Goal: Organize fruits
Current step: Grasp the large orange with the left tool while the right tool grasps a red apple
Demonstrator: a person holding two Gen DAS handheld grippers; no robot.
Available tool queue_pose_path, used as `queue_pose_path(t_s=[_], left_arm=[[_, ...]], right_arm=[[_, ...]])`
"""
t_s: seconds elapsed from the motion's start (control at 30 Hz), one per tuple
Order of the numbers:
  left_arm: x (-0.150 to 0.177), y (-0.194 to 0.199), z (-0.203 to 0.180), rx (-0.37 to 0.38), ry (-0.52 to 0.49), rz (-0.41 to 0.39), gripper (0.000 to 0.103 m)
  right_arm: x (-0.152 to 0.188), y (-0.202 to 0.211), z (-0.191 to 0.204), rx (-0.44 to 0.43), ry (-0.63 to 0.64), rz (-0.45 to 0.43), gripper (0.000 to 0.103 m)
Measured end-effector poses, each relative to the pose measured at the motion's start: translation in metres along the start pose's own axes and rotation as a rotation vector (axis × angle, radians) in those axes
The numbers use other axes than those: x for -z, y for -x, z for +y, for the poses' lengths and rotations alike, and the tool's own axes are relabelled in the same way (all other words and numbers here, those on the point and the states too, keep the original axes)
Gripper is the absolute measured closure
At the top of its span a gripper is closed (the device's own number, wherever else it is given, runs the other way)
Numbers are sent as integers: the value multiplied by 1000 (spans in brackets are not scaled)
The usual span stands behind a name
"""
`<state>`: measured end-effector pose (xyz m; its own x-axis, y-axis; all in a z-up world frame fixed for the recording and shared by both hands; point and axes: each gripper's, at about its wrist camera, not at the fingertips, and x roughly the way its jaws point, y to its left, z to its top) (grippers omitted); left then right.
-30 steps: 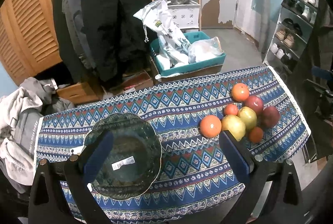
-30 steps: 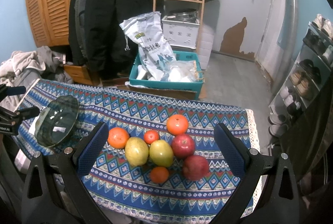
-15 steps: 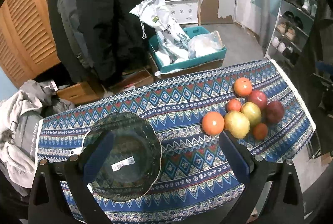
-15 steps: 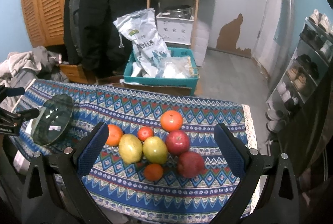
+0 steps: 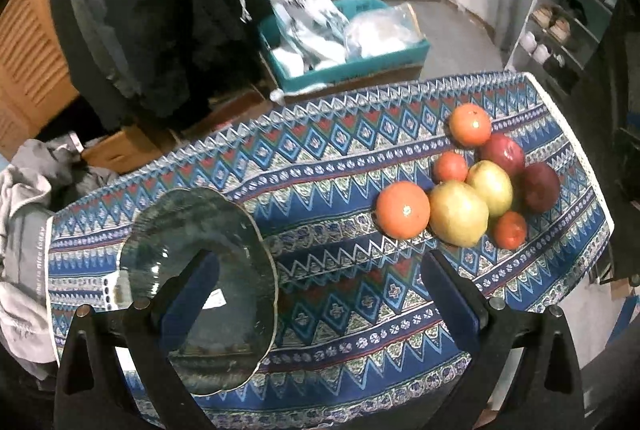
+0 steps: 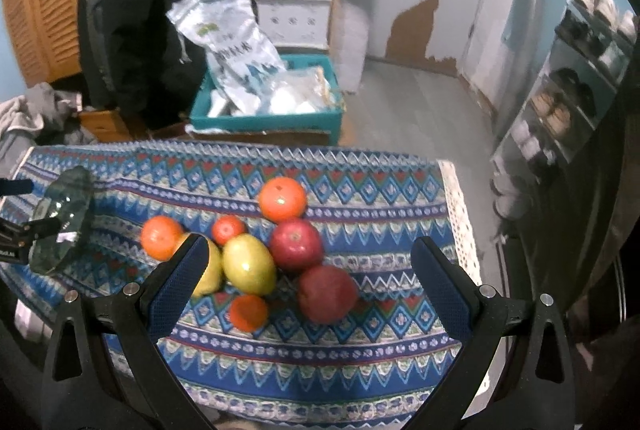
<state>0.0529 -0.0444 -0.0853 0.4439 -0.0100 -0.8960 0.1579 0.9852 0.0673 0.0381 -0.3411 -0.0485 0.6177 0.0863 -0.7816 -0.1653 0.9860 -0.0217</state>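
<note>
A cluster of fruit lies on the patterned tablecloth [image 5: 320,190]: several oranges [image 5: 402,209], two yellow-green fruits [image 5: 458,212] and two red apples [image 5: 502,154]. A dark glass bowl [image 5: 192,230] sits at the left, seen through my open left gripper [image 5: 320,294]; its left finger lies over the bowl. In the right wrist view my open right gripper [image 6: 308,284] hangs above the fruit, with a red apple [image 6: 327,293], a yellow-green fruit [image 6: 249,263] and a small orange [image 6: 248,312] between its fingers. The bowl [image 6: 66,218] is far left there.
A teal crate [image 5: 344,58] with white bags stands on the floor behind the table. Dark coats [image 5: 160,10] hang at the back left, grey clothes [image 5: 24,198] lie at the left, a shoe rack [image 5: 568,18] stands at the right. The table's right edge [image 6: 460,214] is near the fruit.
Both grippers have moved forward and lower toward the table. The fruit now sits between the right gripper's fingers. The bowl and fruit have not moved.
</note>
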Motion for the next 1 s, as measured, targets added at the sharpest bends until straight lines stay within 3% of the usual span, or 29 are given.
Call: queue_pose_path(t_s=[0.6, 1.0], left_arm=[[-13, -73, -39, 18, -105, 99, 1], [-19, -116, -53, 57, -152, 159, 1]], right_arm=[[29, -91, -23, -8, -22, 245, 3], [46, -140, -27, -30, -10, 348, 3]])
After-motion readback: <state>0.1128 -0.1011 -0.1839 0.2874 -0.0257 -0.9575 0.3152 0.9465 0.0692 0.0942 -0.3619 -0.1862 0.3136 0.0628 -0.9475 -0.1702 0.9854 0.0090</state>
